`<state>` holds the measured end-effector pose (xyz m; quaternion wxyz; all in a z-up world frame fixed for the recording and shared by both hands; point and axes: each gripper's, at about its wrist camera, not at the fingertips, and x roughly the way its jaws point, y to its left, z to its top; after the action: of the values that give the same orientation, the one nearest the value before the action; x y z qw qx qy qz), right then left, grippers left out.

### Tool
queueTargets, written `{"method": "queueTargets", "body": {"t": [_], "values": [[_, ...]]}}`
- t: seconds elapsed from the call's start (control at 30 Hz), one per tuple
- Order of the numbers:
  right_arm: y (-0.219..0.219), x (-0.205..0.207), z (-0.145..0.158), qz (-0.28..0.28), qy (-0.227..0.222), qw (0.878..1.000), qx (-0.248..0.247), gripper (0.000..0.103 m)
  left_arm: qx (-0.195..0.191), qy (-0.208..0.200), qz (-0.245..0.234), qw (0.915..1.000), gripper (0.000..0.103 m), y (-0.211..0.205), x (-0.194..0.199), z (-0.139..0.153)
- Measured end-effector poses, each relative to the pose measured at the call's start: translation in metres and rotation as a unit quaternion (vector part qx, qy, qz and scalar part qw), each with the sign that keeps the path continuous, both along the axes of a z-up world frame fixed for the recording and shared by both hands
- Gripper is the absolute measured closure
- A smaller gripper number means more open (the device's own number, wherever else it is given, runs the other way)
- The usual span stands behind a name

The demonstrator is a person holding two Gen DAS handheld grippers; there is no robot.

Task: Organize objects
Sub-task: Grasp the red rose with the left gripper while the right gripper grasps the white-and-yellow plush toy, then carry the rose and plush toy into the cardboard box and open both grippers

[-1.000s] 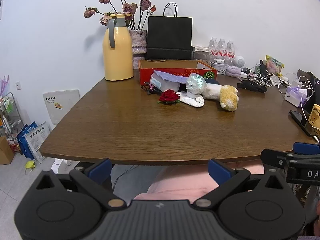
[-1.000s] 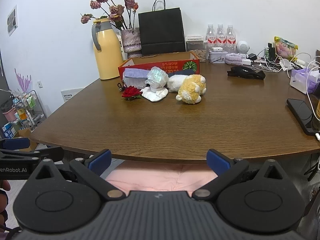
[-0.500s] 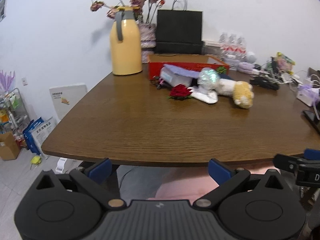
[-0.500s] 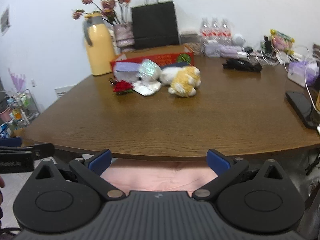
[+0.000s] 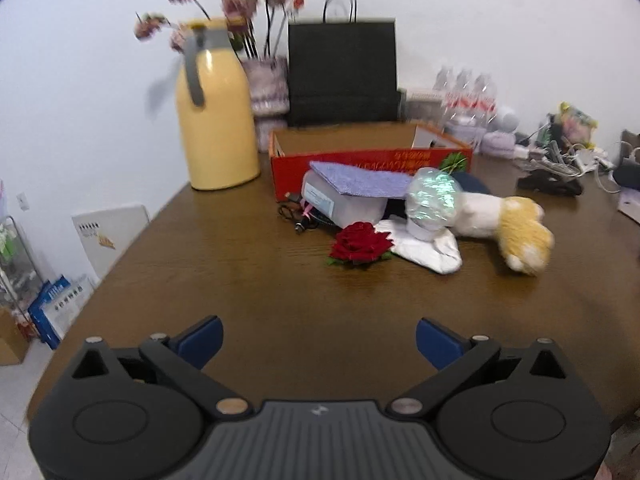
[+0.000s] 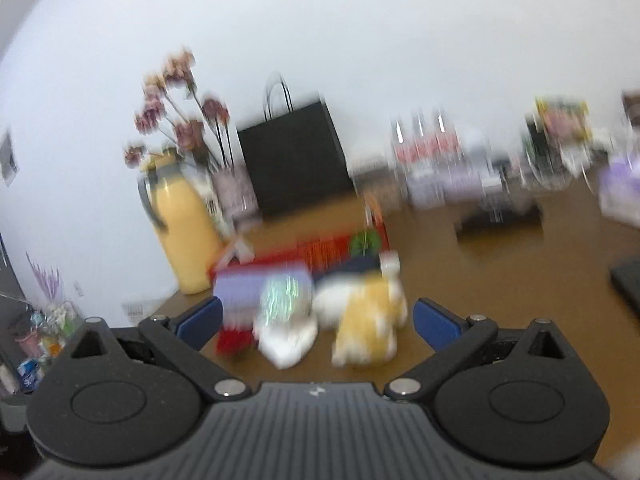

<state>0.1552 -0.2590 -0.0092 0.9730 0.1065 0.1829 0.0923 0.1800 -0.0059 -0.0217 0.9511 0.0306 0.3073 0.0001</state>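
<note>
A red rose (image 5: 360, 245), a white cloth (image 5: 428, 249) under an iridescent ball (image 5: 433, 199), a white and yellow plush toy (image 5: 512, 228) and a grey box topped by a purple cloth (image 5: 356, 184) lie before an open red cardboard box (image 5: 360, 158). My left gripper (image 5: 319, 344) hovers open over the table, well short of the rose. My right gripper (image 6: 318, 322) is open too; its view is blurred, with the plush toy (image 6: 368, 320) and the ball (image 6: 282, 298) just ahead between the fingers. Neither holds anything.
A yellow thermos jug (image 5: 214, 120), a vase of dried flowers (image 5: 266, 84) and a black paper bag (image 5: 342, 74) stand behind the red box. Water bottles (image 5: 466, 92), cables and small items (image 5: 560, 160) crowd the back right. Bare wooden table (image 5: 280, 292) lies in front.
Both grippers have moved forward from beyond the table's near edge to over the tabletop, closer to the pile. The right view has become motion blurred. Both stay open.
</note>
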Motion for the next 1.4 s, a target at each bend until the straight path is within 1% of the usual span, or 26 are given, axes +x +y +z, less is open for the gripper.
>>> {"method": "queueTargets", "body": {"t": [0.03,0.07,0.1,0.13,0.2,0.27,0.3,0.33,0.4,0.43,0.47,0.5,0.53,0.57,0.6,0.7,0.77,0.93,1.0,1.1,1.27,1.4], "values": [[0.005,0.022,-0.006,-0.006,0.046,0.998,-0.043,0.000,-0.012,0.005,-0.003,0.9999,0.000,0.001,0.017,-0.002],[0.008,0.039,-0.013,-0.016,0.073,0.995,-0.072,0.000,-0.021,0.006,-0.007,0.9997,0.001,0.001,0.031,-0.003],[0.009,0.054,-0.020,-0.030,0.084,0.992,-0.092,0.000,-0.028,0.005,-0.011,0.9995,0.002,0.000,0.047,-0.006],[0.009,0.067,-0.026,-0.046,0.081,0.990,-0.104,0.000,-0.029,0.005,-0.015,0.9995,0.005,-0.001,0.061,-0.009],[0.008,0.087,-0.033,-0.063,0.082,0.989,-0.107,0.000,-0.035,0.012,-0.019,0.9991,0.011,-0.005,0.089,-0.012],[0.011,0.105,-0.038,-0.058,0.089,0.989,-0.101,0.000,-0.053,0.011,-0.032,0.9980,0.014,-0.006,0.110,-0.016],[0.013,0.114,-0.039,-0.052,0.090,0.990,-0.093,0.000,-0.055,0.015,-0.034,0.9978,0.020,-0.007,0.121,-0.018],[0.016,0.122,-0.041,-0.048,0.097,0.990,-0.091,0.000,-0.056,0.020,-0.034,0.9976,0.025,-0.008,0.129,-0.020],[0.023,0.132,-0.044,-0.040,0.101,0.989,-0.101,0.002,-0.070,0.033,-0.031,0.9965,0.025,-0.007,0.141,-0.023],[0.028,0.136,-0.048,-0.040,0.104,0.988,-0.109,0.003,-0.077,0.034,-0.035,0.9958,0.028,-0.006,0.144,-0.025],[0.032,0.139,-0.052,-0.040,0.110,0.987,-0.113,0.011,-0.077,0.036,-0.038,0.9957,0.032,-0.007,0.147,-0.027],[0.033,0.141,-0.056,-0.036,0.117,0.986,-0.110,0.025,-0.074,0.042,-0.037,0.9957,0.050,-0.007,0.147,-0.030],[0.033,0.142,-0.059,-0.037,0.123,0.986,-0.108,0.032,-0.076,0.044,-0.035,0.9955,0.056,-0.006,0.146,-0.031],[0.033,0.142,-0.061,-0.041,0.125,0.985,-0.110,0.039,-0.081,0.039,-0.034,0.9953,0.057,-0.005,0.142,-0.031],[0.032,0.139,-0.061,-0.040,0.121,0.986,-0.108,0.041,-0.086,0.032,-0.035,0.9952,0.059,-0.004,0.136,-0.030],[0.027,0.124,-0.059,-0.028,0.117,0.988,-0.095,0.049,-0.079,0.021,-0.036,0.9960,0.067,-0.004,0.107,-0.027],[0.024,0.105,-0.059,-0.020,0.117,0.988,-0.097,0.051,-0.083,0.024,-0.023,0.9960,0.068,-0.002,0.085,-0.024],[0.022,0.043,-0.059,0.007,0.112,0.988,-0.106,0.053,-0.076,0.024,-0.022,0.9966,0.070,-0.002,0.022,-0.019],[0.021,0.022,-0.057,0.013,0.113,0.988,-0.104,0.053,-0.072,0.026,-0.024,0.9968,0.070,-0.004,0.003,-0.016],[0.019,-0.006,-0.054,0.021,0.113,0.989,-0.096,0.053,-0.066,0.014,-0.035,0.9971,0.071,-0.007,-0.025,-0.008],[0.013,-0.028,-0.052,0.019,0.111,0.990,-0.085,0.054,-0.054,-0.007,-0.040,0.9977,0.072,-0.012,-0.043,0.002],[0.009,-0.031,-0.044,0.015,0.090,0.992,-0.083,0.055,-0.051,-0.013,-0.043,0.9977,0.073,-0.013,-0.044,0.007]]}}
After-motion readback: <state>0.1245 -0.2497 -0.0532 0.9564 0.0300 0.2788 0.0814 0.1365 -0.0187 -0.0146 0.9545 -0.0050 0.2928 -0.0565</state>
